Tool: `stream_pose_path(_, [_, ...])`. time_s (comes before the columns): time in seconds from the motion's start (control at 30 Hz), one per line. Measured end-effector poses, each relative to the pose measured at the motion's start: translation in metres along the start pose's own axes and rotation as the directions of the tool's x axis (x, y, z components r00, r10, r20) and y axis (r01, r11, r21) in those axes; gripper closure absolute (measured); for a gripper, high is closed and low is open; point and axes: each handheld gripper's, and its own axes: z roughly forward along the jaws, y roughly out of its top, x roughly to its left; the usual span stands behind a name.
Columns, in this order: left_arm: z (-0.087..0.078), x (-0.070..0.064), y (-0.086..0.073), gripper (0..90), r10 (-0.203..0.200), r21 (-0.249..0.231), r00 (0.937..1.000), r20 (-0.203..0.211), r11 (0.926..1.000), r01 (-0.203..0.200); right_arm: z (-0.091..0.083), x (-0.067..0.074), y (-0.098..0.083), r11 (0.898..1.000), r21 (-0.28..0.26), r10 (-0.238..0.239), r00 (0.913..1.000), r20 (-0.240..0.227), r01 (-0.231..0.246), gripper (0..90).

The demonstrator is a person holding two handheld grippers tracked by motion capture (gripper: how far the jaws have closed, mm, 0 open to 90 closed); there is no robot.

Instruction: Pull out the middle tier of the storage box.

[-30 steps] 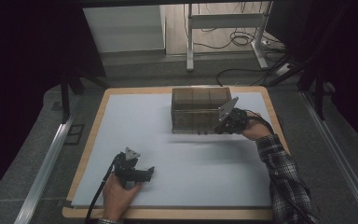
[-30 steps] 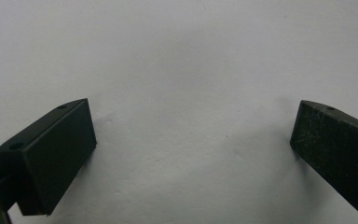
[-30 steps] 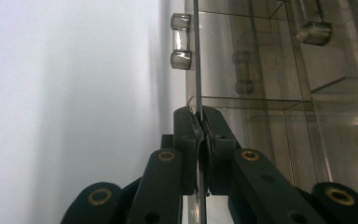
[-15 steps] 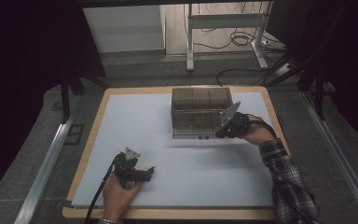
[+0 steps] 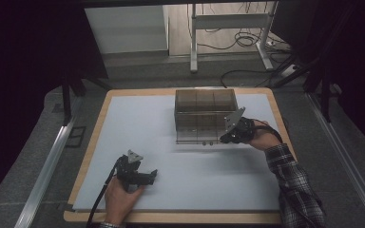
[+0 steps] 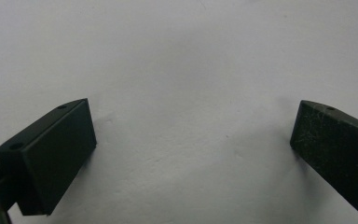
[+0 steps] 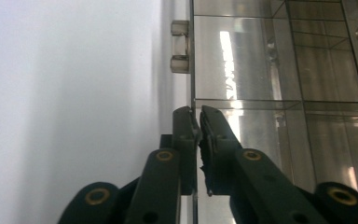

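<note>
STEP: lid (image 5: 196, 135) of box (image 5: 204, 107) pinched by right gripper (image 7: 196, 122), swinging open | left gripper (image 6: 191, 140) wide, empty, near-left | NEXT: likely lay lid flat, release.

**One box, two tongs, one counter**

One clear plastic box (image 5: 204, 116) stands on one counter (image 5: 171, 137), its inside split into several compartments. Two hinge knuckles (image 7: 180, 46) show on its lid edge. Two tongs are in play: the left tongs (image 5: 148, 176) and the right tongs (image 5: 224, 138). Two hands hold them.

Clear compartment box (image 5: 204, 114), lid ajar
</note>
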Motion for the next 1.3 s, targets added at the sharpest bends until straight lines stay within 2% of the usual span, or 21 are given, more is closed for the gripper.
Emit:
stream_pose_path(0.13, [0.000, 0.000, 0.000, 0.0, 0.000, 0.000, 1.0000, 0.000, 1.0000, 0.000, -0.002, 0.000, 0.000, 1.000, -0.008, -0.001, 0.9999, 0.014, 0.002, 80.9])
stream_pose_path(0.33, [0.000, 0.000, 0.000, 0.0, 0.000, 0.000, 1.0000, 0.000, 1.0000, 0.000, 0.000, 0.003, 0.004, 1.000, -0.015, -0.001, 1.0000, 0.007, 0.001, 76.4])
stream_pose_path(0.6, [0.000, 0.000, 0.000, 0.0, 0.000, 0.000, 1.0000, 0.000, 1.0000, 0.000, -0.004, 0.008, 0.008, 1.000, -0.023, 0.001, 0.9993, 0.037, -0.001, 72.1])
stream_pose_path(1.0, [0.000, 0.000, 0.000, 0.0, 0.000, 0.000, 1.0000, 0.000, 1.0000, 0.000, -0.007, 0.016, 0.010, 0.998, -0.056, 0.046, 0.9969, 0.064, -0.043, 67.7])
stream_pose_path(1.3, [0.000, 0.000, 0.000, 0.0, 0.000, 0.000, 1.0000, 0.000, 1.0000, 0.000, -0.009, 0.025, 0.012, 0.992, -0.086, 0.102, 0.9914, 0.082, -0.095, 61.3])
